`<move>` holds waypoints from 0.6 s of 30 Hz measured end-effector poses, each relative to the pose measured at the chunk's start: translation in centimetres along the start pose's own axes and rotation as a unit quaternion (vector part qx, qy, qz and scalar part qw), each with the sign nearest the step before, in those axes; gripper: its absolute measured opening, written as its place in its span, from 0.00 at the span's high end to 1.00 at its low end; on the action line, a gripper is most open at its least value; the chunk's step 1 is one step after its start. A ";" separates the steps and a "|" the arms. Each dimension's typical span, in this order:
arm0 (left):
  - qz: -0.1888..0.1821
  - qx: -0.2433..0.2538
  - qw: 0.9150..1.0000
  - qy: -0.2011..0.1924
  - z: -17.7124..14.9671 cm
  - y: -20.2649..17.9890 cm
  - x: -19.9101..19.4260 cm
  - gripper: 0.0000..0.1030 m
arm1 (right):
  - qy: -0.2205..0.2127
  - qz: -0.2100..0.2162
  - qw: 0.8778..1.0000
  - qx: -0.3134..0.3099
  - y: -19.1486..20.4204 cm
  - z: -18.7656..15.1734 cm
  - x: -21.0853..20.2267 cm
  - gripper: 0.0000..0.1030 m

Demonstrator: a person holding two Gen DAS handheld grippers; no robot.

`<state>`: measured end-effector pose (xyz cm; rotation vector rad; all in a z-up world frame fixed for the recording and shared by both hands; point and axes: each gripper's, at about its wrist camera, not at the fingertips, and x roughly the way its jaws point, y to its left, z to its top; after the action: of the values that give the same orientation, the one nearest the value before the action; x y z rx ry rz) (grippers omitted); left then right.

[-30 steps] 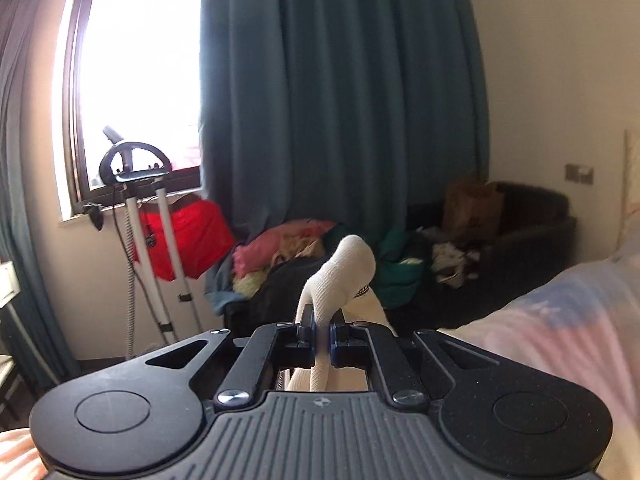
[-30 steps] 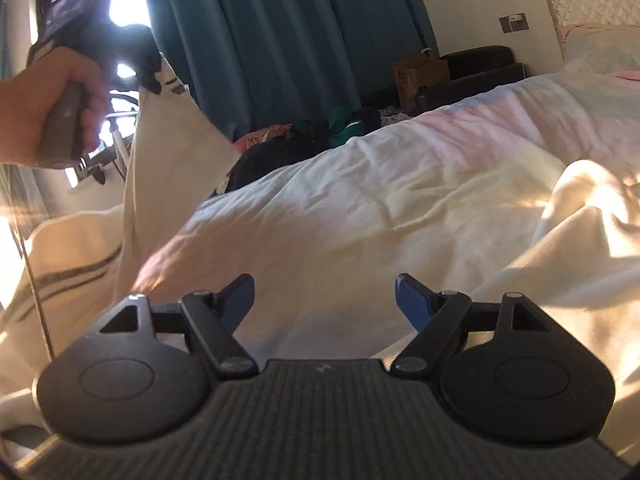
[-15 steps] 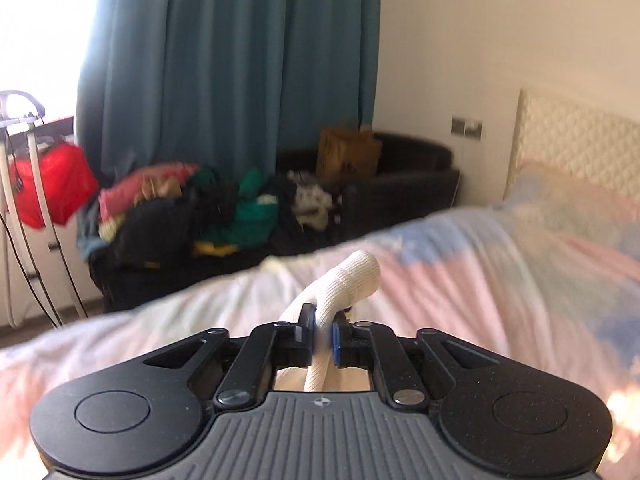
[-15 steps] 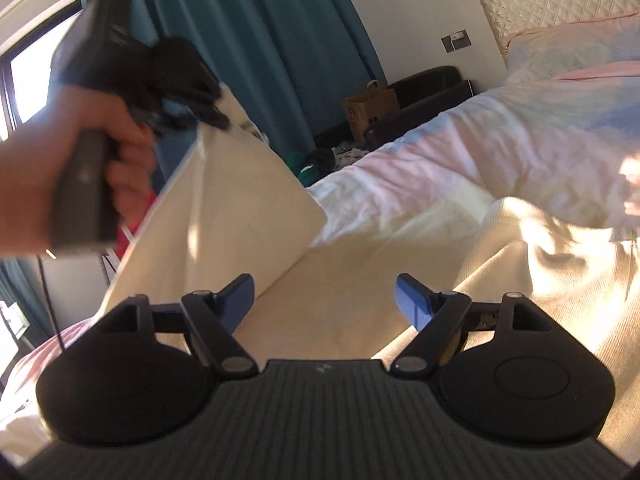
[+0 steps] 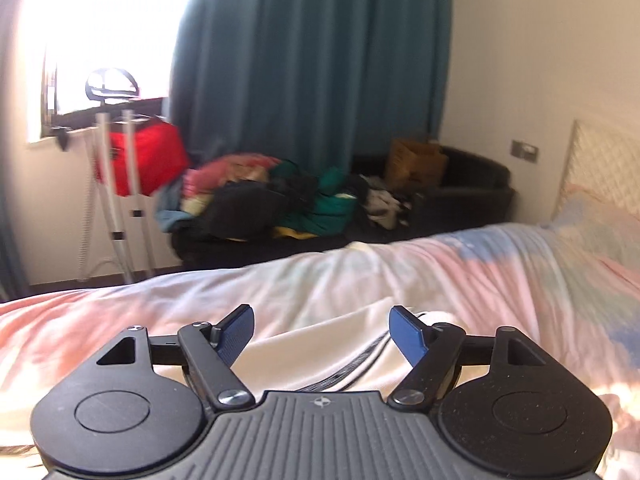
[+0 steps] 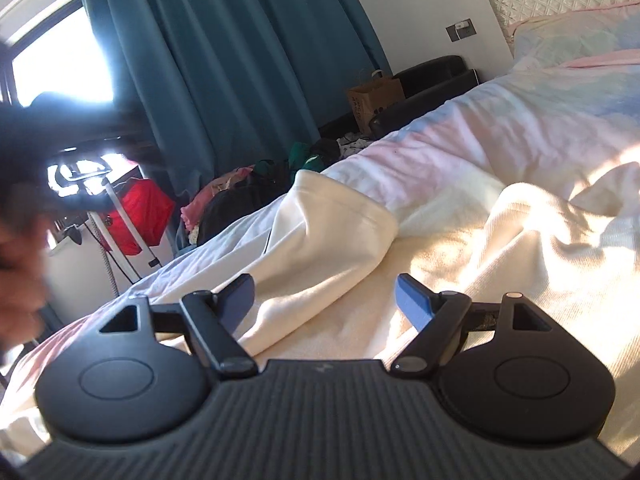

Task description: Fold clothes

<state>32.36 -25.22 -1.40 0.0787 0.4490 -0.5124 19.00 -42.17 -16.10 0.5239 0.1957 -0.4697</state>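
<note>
Garment [image 6: 460, 264] spread on bed [image 6: 520, 128], sleeve [image 6: 332, 224] folded over it; beyond bed, sofa [image 5: 472, 184] piled with clothes [image 5: 272, 192], curtain [image 5: 312, 52] behind.

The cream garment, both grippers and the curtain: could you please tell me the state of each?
cream garment: lying loose on the bed, one part folded over, held by neither gripper.
left gripper: opening, nothing between its fingers.
right gripper: open, empty, above the garment.
teal curtain: partly drawn, window at left uncovered.
</note>
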 end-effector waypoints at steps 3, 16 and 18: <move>0.042 -0.026 0.999 -0.014 -1.8 3.0 -7.5 0.21 | -0.011 0.007 1.000 -0.013 0.5 0.4 -0.8 0.23; 0.147 -0.036 0.988 -0.004 -13.3 9.0 -23.5 0.16 | -0.012 0.074 0.988 -0.137 4.7 0.3 -7.2 0.23; 0.146 -0.046 0.988 -0.019 -14.3 9.2 -24.5 0.15 | -0.014 0.088 0.983 -0.159 5.1 0.1 -8.4 0.23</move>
<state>12.22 -3.38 -3.96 0.0448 0.4157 -0.2041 14.10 -35.14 -11.29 0.2191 0.1918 -0.2648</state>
